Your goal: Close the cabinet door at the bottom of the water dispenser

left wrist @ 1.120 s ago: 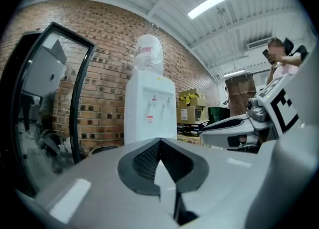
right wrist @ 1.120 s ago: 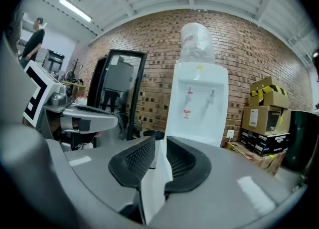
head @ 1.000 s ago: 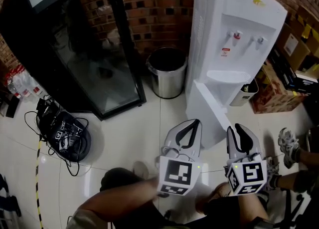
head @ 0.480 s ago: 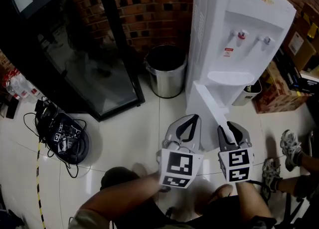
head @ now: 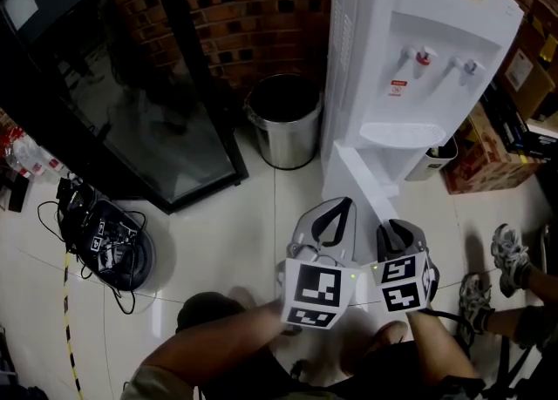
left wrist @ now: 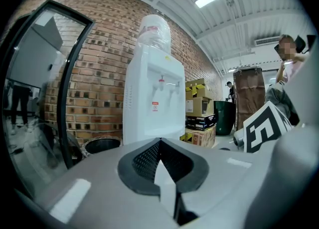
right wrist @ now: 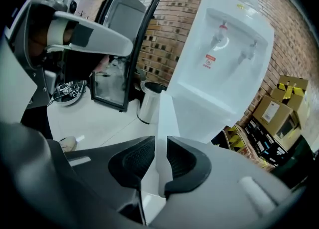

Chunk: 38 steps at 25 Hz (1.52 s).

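Observation:
The white water dispenser [head: 418, 41] stands against the brick wall. Its bottom cabinet door [head: 366, 185] hangs open, swung out toward me. My right gripper [head: 397, 233] is at the door's free edge. In the right gripper view the door edge [right wrist: 163, 118] fills the gap between the two dark pads of the right gripper [right wrist: 160, 148], whose jaws are closing on it. My left gripper [head: 336, 215] hovers just left of the door with its fingertips together and nothing held. The left gripper view looks past the left gripper [left wrist: 159, 140] at the dispenser [left wrist: 152, 103].
A steel waste bin [head: 283, 119] stands left of the dispenser. Further left is a black glass-door cabinet [head: 148, 128]. A heap of cables [head: 105, 237] lies on the tiled floor. Cardboard boxes [head: 488, 154] and a person's shoes [head: 506, 250] are at the right.
My right gripper has come down and leftward from beside the door onto its free edge. The left gripper has shifted only slightly.

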Motion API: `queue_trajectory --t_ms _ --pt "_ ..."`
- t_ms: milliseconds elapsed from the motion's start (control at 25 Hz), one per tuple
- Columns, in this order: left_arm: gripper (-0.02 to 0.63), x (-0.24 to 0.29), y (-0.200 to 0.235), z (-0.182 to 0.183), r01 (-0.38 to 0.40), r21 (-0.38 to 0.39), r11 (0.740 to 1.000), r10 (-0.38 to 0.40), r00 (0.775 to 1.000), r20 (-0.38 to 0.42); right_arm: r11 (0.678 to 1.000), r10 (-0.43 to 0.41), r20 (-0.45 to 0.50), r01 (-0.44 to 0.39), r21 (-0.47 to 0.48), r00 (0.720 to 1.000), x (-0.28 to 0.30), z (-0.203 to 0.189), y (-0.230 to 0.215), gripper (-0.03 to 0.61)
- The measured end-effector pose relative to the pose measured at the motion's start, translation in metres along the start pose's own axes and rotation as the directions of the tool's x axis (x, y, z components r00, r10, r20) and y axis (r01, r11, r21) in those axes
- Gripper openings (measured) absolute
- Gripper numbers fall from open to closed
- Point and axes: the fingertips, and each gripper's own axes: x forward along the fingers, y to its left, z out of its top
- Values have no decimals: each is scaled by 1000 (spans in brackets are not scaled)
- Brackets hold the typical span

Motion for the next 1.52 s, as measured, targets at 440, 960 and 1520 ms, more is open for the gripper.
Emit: queue_trajectory --t_ms 440,960,1520 --pt "0 16 -4 -6 9 -7 1000 -9 1000 -14 999 -16 -33 17 37 999 6 -9 -20 72" --pt "0 48 -8 -20 23 -7 1000 -23 999 -41 988 -74 -56 80 130 996 24 -19 -75 81" --pt "0 98 -3 -34 33 -7 999 -33 996 -80 954 -190 -9 187 233 982 65 -15 -152 89"
